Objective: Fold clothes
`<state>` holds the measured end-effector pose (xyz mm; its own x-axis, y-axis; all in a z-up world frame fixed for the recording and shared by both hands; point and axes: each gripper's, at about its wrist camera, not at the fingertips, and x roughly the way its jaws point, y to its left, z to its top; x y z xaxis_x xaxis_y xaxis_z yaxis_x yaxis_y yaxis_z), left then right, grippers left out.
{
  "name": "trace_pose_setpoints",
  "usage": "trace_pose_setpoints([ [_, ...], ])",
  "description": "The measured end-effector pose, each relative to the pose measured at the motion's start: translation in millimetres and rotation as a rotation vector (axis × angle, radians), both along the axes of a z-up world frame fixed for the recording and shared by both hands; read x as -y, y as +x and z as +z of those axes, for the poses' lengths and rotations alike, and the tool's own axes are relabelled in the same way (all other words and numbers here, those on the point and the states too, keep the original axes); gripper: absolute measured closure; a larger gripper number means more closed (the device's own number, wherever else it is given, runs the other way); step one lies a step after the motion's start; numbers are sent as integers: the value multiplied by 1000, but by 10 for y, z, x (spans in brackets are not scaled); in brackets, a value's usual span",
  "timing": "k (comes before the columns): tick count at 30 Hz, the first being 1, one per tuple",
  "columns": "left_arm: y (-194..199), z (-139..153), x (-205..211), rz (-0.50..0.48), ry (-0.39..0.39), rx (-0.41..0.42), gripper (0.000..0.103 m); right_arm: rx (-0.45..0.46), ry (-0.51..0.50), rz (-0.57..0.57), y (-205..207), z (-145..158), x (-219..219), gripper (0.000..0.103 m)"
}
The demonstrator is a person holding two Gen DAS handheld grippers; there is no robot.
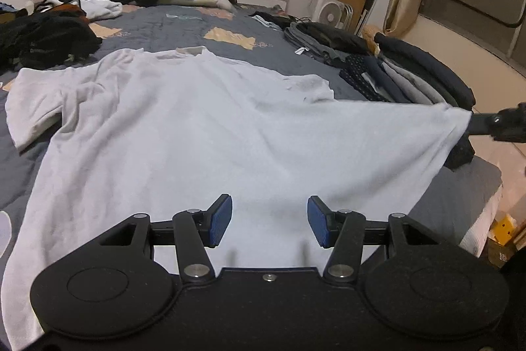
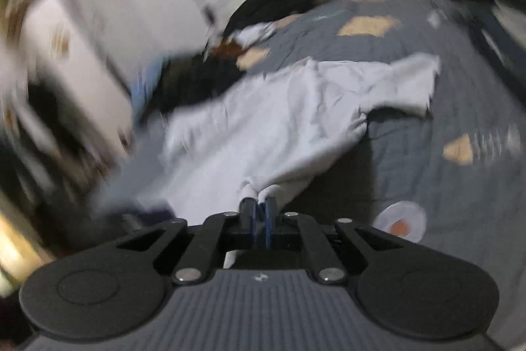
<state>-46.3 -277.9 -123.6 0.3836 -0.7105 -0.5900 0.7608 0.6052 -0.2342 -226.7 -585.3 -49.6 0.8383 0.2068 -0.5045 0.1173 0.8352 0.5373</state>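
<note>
white t-shirt [image 1: 203, 127] lies spread across the bed [image 1: 184, 22], collar toward the headboard, one short sleeve flat at the left, body mostly open and lightly creased. no fold line seen in the body yet a corner is off the quilt, so the scene fits either a spreading-out stage or the start of a side fold; cannot settle which.

right hand-held gripper [image 2: 258, 203]: clenched on the shirt's hem corner; cloth bunches right at the blue pads. in the left wrist view the same corner is drawn out taut to the right, off the bed surface, w/ the black tool tip at it [image 1: 493, 120]. judged reason: tension pulls slack out of the lower edge so the fabric lies flat. right wrist view is heavily motion-blurred, so that tool looks to be mid-swing; direction not determinable.

left hand-held gripper [image 1: 269, 221]: released, pads wide apart, nothing between them, hovering over the near hem. judged reason: poised to pin or take the opposite side of the hem.

stack of folded dark garments [image 1: 394, 71] sits along the bed's right edge, just beyond the stretched corner; loose dark clothes pile [image 1: 42, 41] at far left. risk: taut corner could drag the sleeve out of line.
</note>
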Motion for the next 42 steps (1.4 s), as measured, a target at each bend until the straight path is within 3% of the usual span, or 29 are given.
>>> trace_pose_setpoints([
  [4, -38, 8, 15, -21, 16, 12, 52, -167, -117, -27, 47, -109, -59, 98],
  [7, -39, 13, 14, -24, 23, 15, 51, -387, -257, 24, 106, -453, -148, 98],
  [8, -30, 16, 8, -20, 23, 13, 51, -470, -300, 50, 128, -585, -177, 103],
  [13, 18, 42, -23, -4, 24, 12, 49, -677, -426, 108, 21, -841, -211, 102],
  [16, -26, 23, -9, -25, 65, 55, 43, -535, -463, 67, -61, -638, -239, 96],
  [20, -150, -89, -3, -120, 169, 98, 43, -410, -565, 101, 10, -617, -496, 71],
  [21, -126, -102, -62, -108, 186, 105, 43, -392, -563, 117, 59, -650, -538, 65],
  [26, 104, -109, -462, 23, 233, 123, 43, -397, -671, 206, 165, -976, -766, 62],
  [28, 196, -112, -622, 75, 251, 130, 43, -395, -617, 146, 187, -1030, -673, 62],
  [31, 396, -122, -912, 189, 280, 122, 43, -325, -451, 17, 195, -984, -449, 62],
  [34, 658, -213, -1211, 316, 300, 8, 42, -293, -347, -113, 258, -983, -287, 62],
  [37, 729, -401, -1233, 298, 384, -74, 42, -326, -324, -169, 377, -1048, -226, 62],
  [38, 729, -453, -1223, 283, 409, -86, 45, -344, -316, -176, 420, -1079, -217, 62],
  [40, 736, -508, -1240, 256, 413, -123, 73, -382, -301, -190, 506, -1141, -198, 62],
  [41, 748, -500, -1273, 245, 385, -154, 84, -398, -294, -191, 544, -1165, -199, 68],
  [42, 761, -475, -1328, 246, 352, -180, 89, -407, -285, -173, 568, -1179, -212, 86],
])
